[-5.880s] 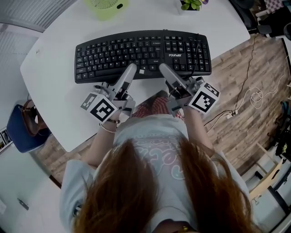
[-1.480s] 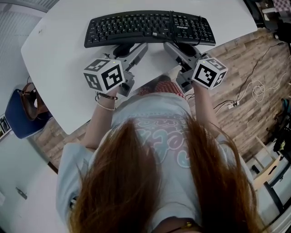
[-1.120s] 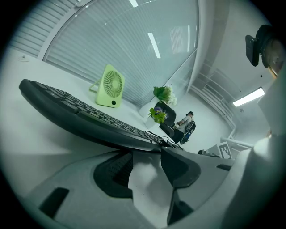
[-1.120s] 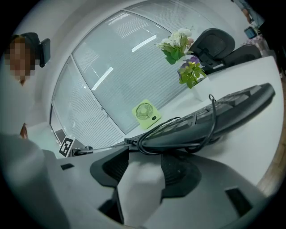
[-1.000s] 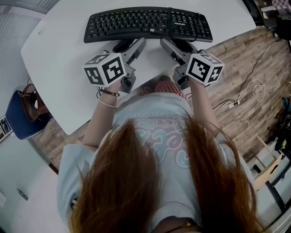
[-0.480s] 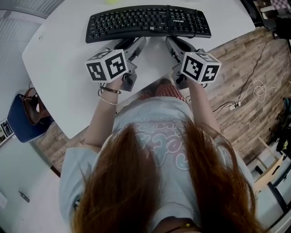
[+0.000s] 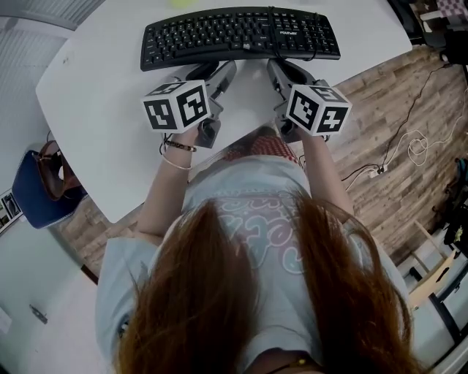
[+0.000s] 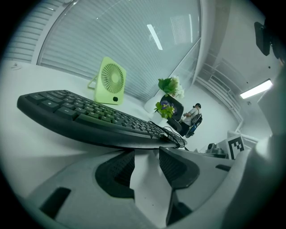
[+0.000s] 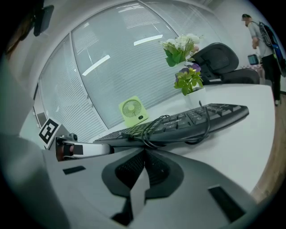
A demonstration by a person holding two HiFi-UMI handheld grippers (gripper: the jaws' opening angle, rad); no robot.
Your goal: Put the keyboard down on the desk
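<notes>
Keyboard (image 7: 240,35) on desk (image 7: 95,109), near edge just beyond left gripper (image 8: 146,152), fingers (image 8: 117,172) apart

The green fan (image 7: 180,2) is cut off by the head view's top edge.

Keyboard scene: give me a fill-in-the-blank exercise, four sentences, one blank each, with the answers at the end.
The keyboard lying on the white desk is ____ in colour.
The small fan beyond it is light ____.
The left gripper has its jaws ____, bare desk showing between them.
The right gripper has its jaws pressed ____, gripping nothing.
Missing words: black; green; apart; together.
</notes>
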